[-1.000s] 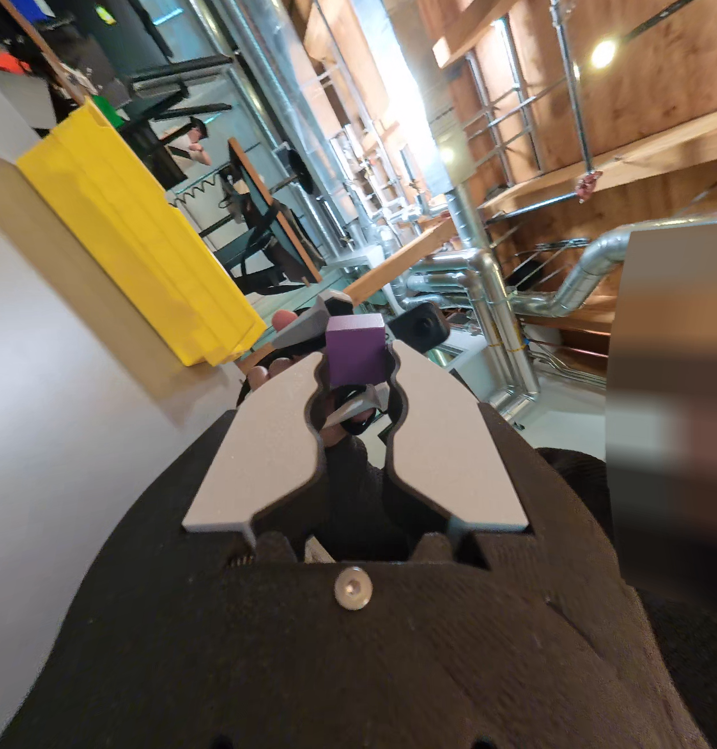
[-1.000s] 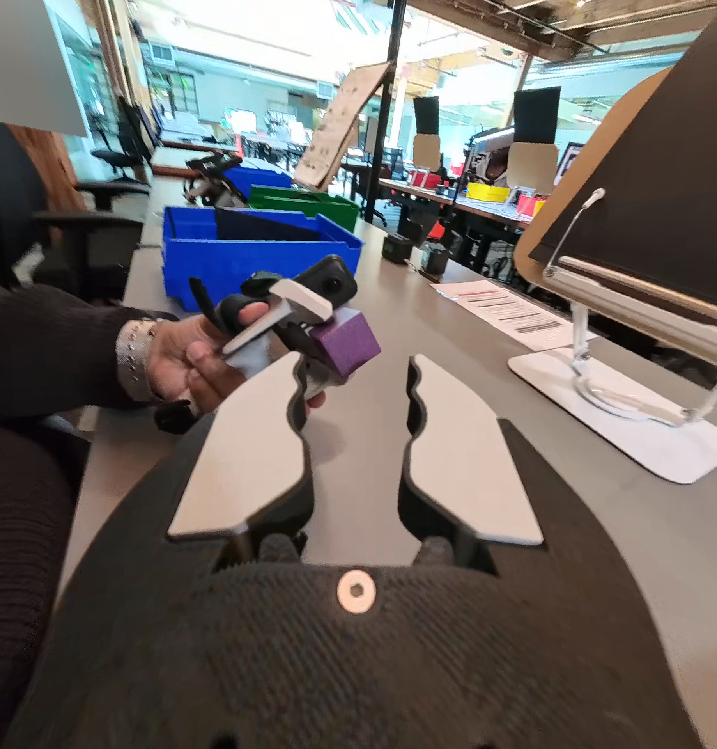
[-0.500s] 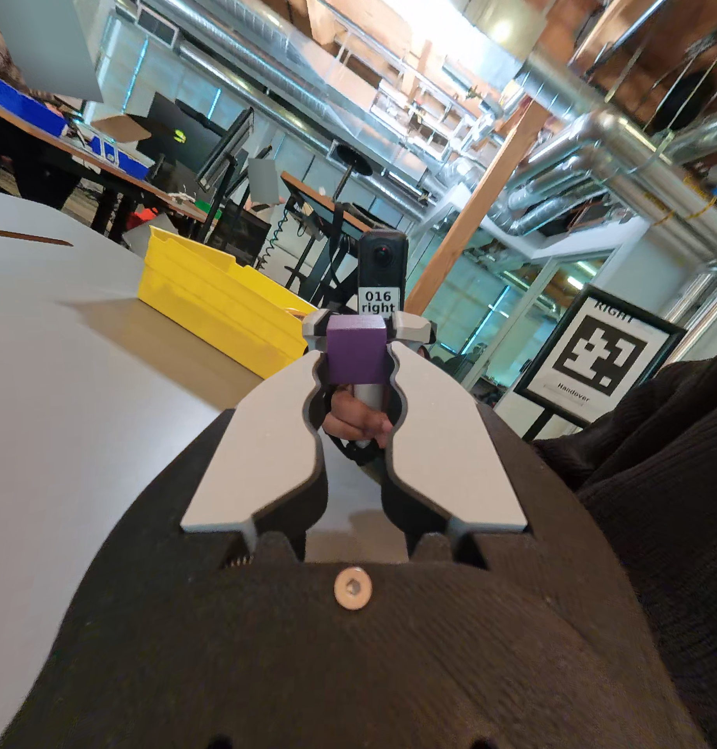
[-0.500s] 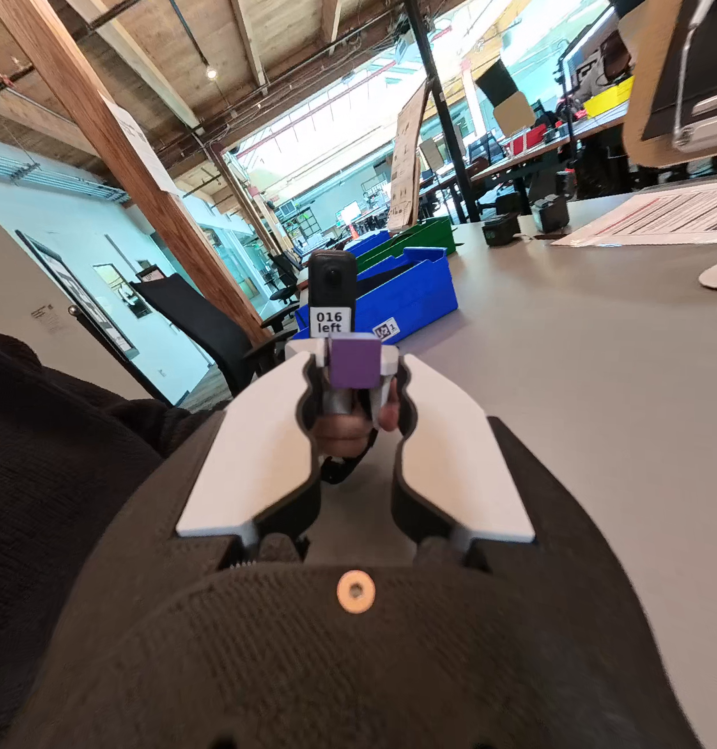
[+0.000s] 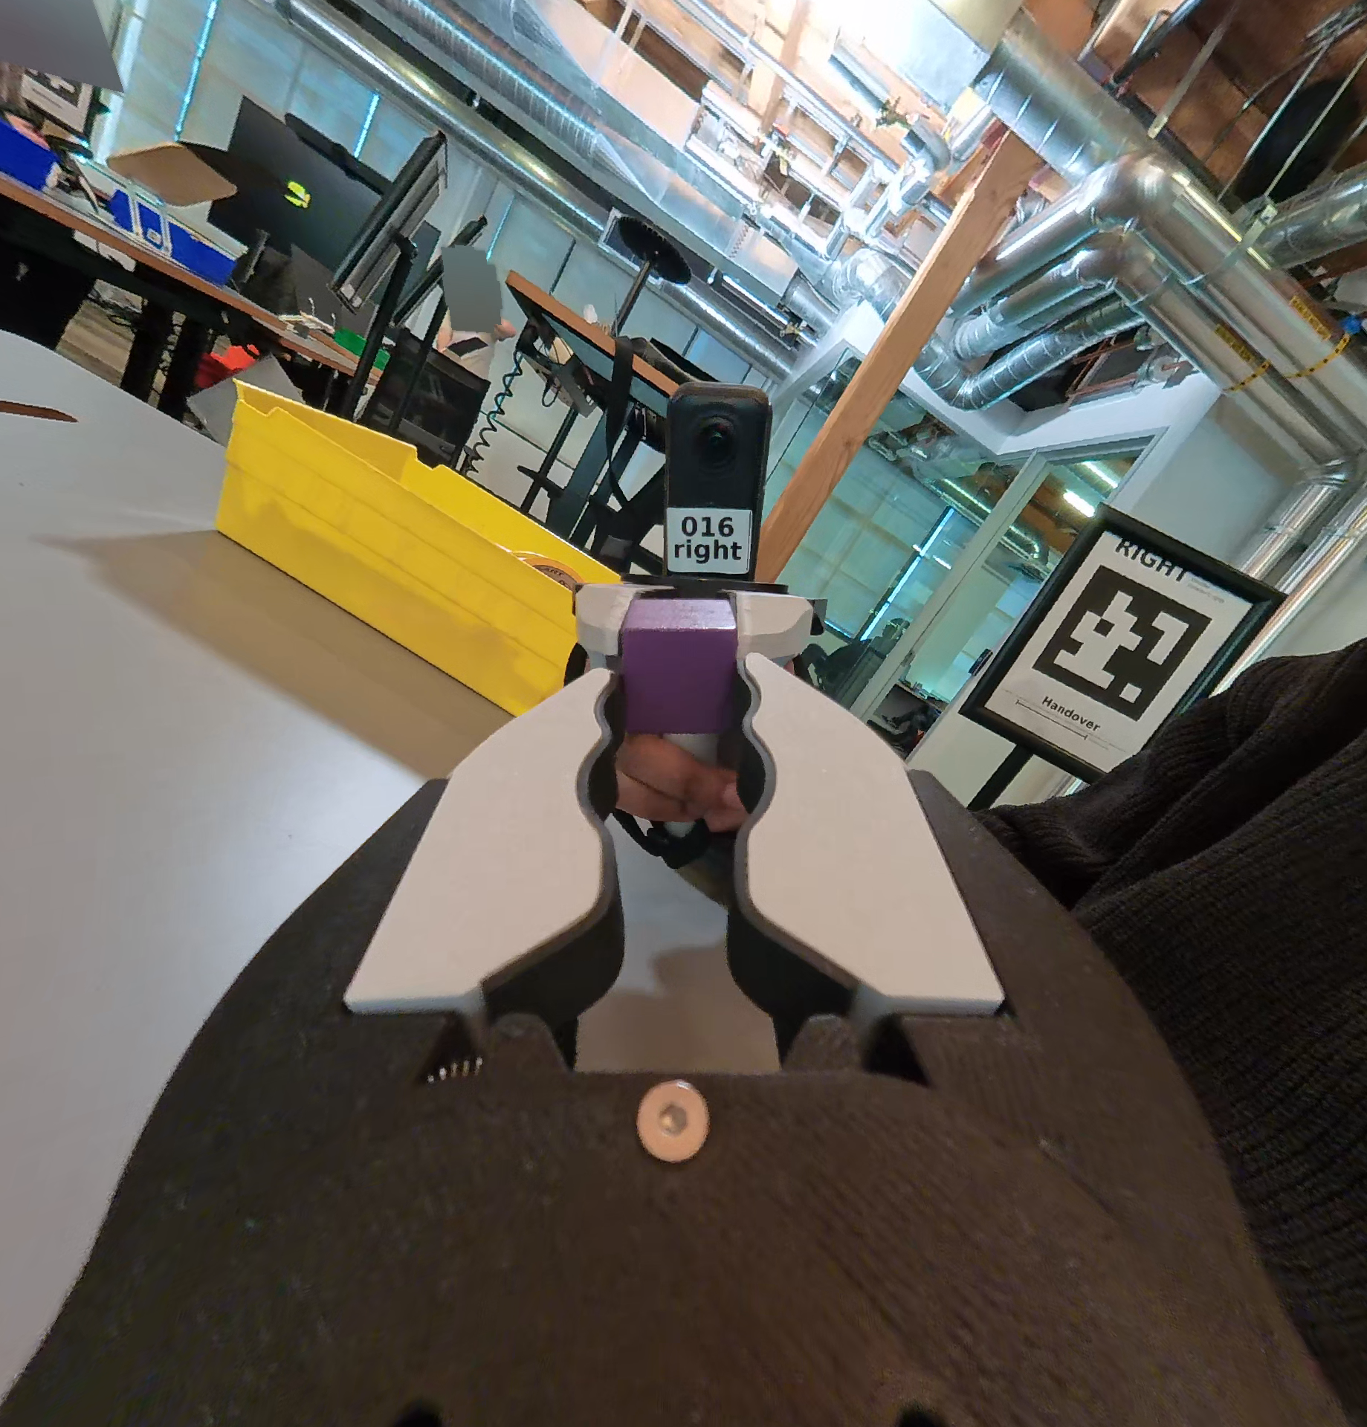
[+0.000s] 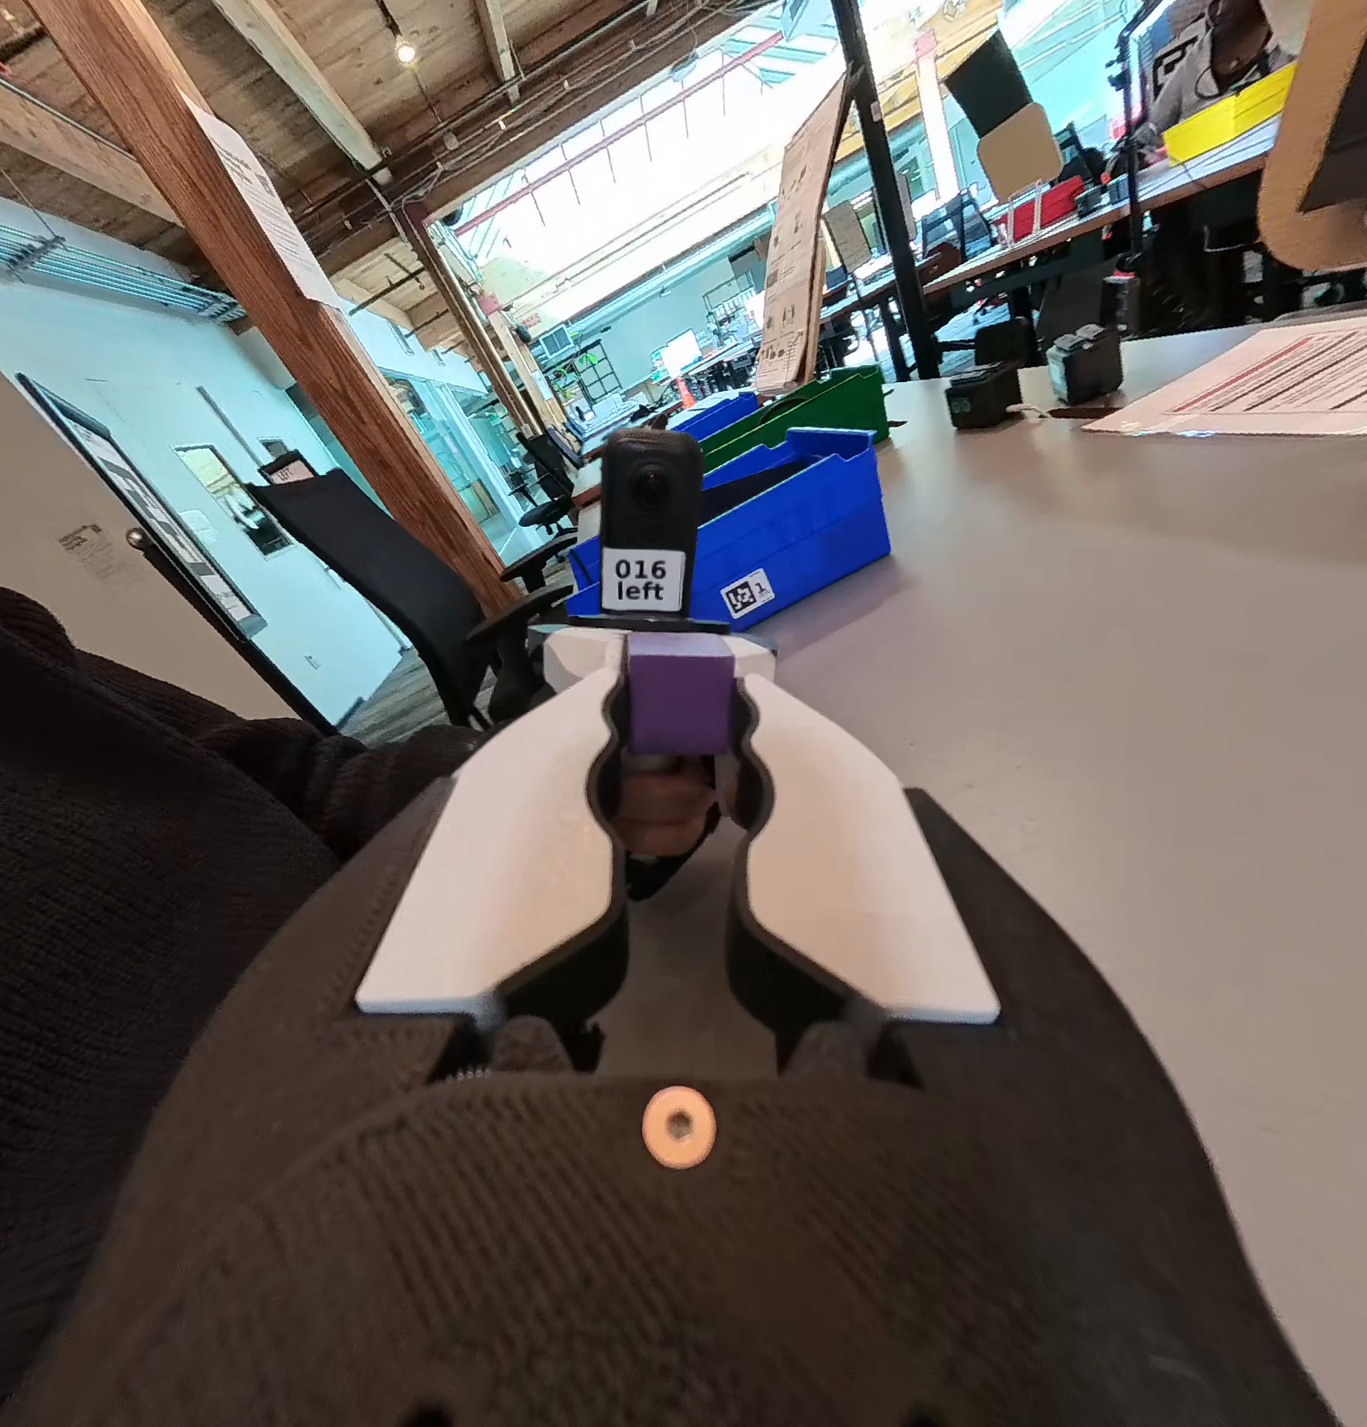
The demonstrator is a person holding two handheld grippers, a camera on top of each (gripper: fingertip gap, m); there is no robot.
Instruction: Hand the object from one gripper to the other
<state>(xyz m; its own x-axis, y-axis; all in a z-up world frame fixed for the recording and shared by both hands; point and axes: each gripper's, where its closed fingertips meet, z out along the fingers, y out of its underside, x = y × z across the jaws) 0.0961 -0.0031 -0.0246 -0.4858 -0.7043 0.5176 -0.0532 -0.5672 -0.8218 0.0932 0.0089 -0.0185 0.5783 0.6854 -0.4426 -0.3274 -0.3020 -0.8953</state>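
Two claws, one purple cube [image 5: 678, 679]: handover midway.
Left claw [image 5: 676, 699] and right claw [image 6: 676, 706] both pinch it above tabletop [image 6: 1089, 695]; release by one remains.

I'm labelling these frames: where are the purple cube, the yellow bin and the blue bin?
purple cube [image 5: 678, 679]: left wrist view, its front face.
yellow bin [image 5: 402, 540]: left wrist view, its near side wall.
blue bin [image 6: 807, 533]: right wrist view, its side wall.
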